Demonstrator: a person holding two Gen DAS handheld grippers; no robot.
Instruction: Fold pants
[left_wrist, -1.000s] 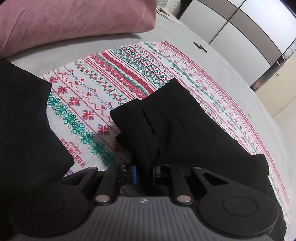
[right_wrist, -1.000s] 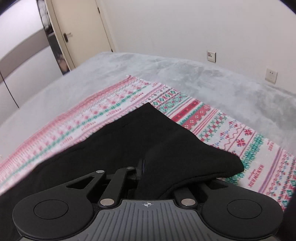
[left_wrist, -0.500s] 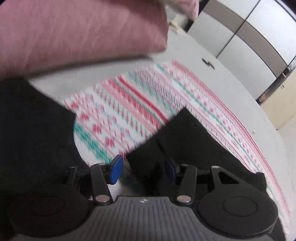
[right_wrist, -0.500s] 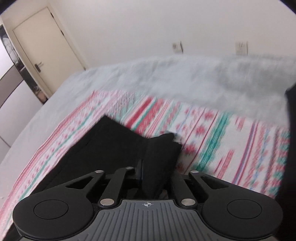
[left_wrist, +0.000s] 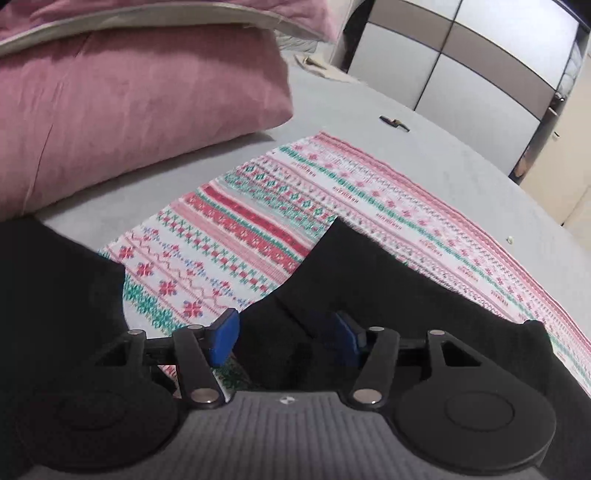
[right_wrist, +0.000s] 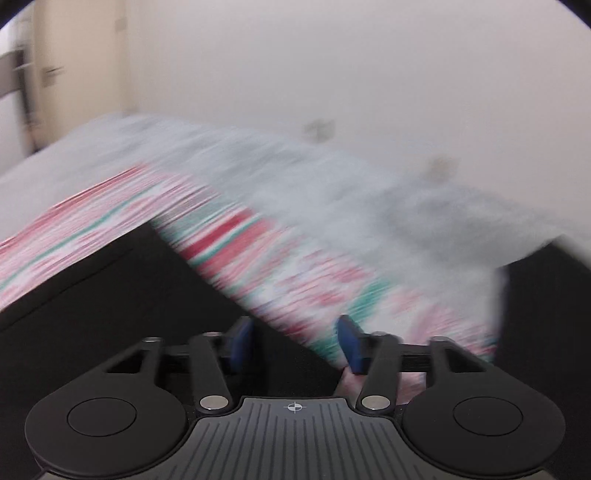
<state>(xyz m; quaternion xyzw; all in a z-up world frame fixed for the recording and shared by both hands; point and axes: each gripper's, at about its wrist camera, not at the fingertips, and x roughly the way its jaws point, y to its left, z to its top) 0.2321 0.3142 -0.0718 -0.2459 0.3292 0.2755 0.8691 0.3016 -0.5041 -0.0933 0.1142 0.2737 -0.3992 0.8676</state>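
The supporting surface is a bed (left_wrist: 461, 162) covered in plain grey fabric. A patterned cloth (left_wrist: 258, 229) with red, green and white bands lies flat on it. Black pants (left_wrist: 369, 280) rest on the cloth, with a folded corner pointing toward the far side. A pink pillow (left_wrist: 129, 103) sits on the grey cover beside the cloth. A small dark object (left_wrist: 394, 123) lies on the grey cover beyond the cloth; its type cannot be determined.
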